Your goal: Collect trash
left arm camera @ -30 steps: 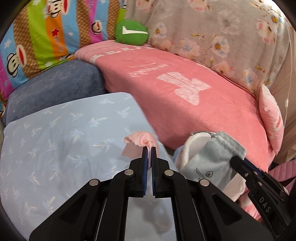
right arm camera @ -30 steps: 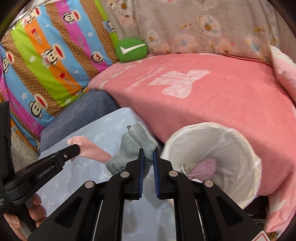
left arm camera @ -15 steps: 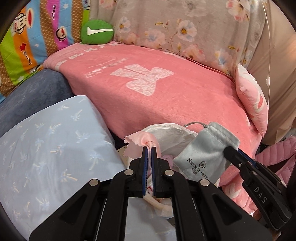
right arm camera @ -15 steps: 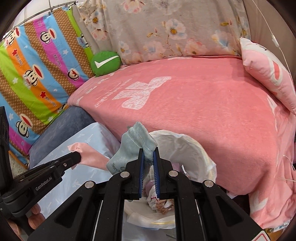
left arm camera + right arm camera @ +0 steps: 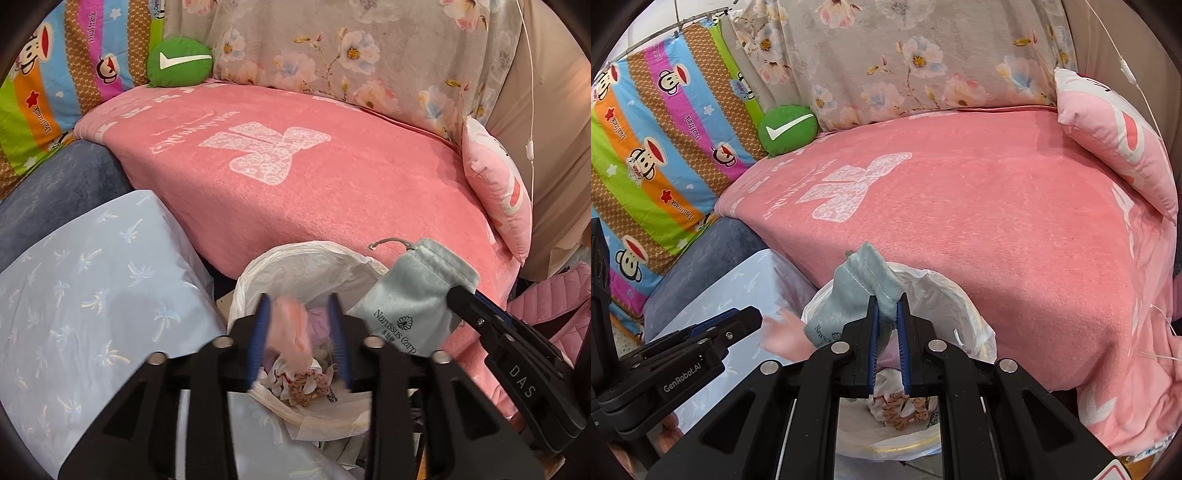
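Where the pink blanket (image 5: 332, 192) meets the lined bin (image 5: 295, 266), left fingers (image 5: 258, 343) spread, right fingers (image 5: 873, 347) pinch the grey pouch (image 5: 857, 291).

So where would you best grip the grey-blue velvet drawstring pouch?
By its gathered mouth hem, coming from the near side above the white-lined trash bin, as the right claw does now. The grey-blue velvet drawstring pouch is limp, and the stitched hem looks like its firmest, thickest edge; the body hangs freely.
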{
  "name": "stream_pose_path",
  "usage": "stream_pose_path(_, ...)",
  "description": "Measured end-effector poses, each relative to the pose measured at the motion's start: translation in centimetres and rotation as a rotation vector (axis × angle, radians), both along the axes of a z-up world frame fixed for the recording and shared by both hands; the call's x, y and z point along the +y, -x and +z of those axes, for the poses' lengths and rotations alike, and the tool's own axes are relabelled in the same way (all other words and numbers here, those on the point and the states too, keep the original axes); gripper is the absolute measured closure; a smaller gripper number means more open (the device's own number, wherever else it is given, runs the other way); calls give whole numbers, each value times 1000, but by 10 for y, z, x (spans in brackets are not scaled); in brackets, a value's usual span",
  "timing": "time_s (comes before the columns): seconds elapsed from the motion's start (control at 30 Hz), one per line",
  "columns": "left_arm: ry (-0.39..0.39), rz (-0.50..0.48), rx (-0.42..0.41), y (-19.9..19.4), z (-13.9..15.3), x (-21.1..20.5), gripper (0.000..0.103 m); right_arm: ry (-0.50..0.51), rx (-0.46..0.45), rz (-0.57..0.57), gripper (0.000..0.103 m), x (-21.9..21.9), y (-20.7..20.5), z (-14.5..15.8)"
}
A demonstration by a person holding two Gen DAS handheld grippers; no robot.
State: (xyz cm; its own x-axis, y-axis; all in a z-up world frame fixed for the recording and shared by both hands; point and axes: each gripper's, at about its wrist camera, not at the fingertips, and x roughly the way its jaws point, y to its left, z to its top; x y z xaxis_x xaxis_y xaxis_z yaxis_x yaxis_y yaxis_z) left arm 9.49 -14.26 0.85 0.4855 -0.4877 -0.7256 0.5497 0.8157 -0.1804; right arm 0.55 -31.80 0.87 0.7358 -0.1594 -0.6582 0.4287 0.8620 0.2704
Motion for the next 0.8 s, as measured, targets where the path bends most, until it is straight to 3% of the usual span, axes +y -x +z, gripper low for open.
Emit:
stream_pose_path(0.1,3,17,-25,1,3,2,48,6,2,4,93,0,-1,0)
stream_pose_path(0.4,-4,67,-47,-2,8,14,42,20,5,59,86,17,-12,2)
stream_pose_path(0.47,-6,75,-54,-2,8,17,41,28,2,68,78,20,-14,5)
stream_pose_path(0.67,-12,111,-55,-4,7,29,40,23,-2,92,68,29,-17,8)
stream_pose_path(0.8,-26,143,-79,0,6,41,33,33,7,117,66,38,-15,9)
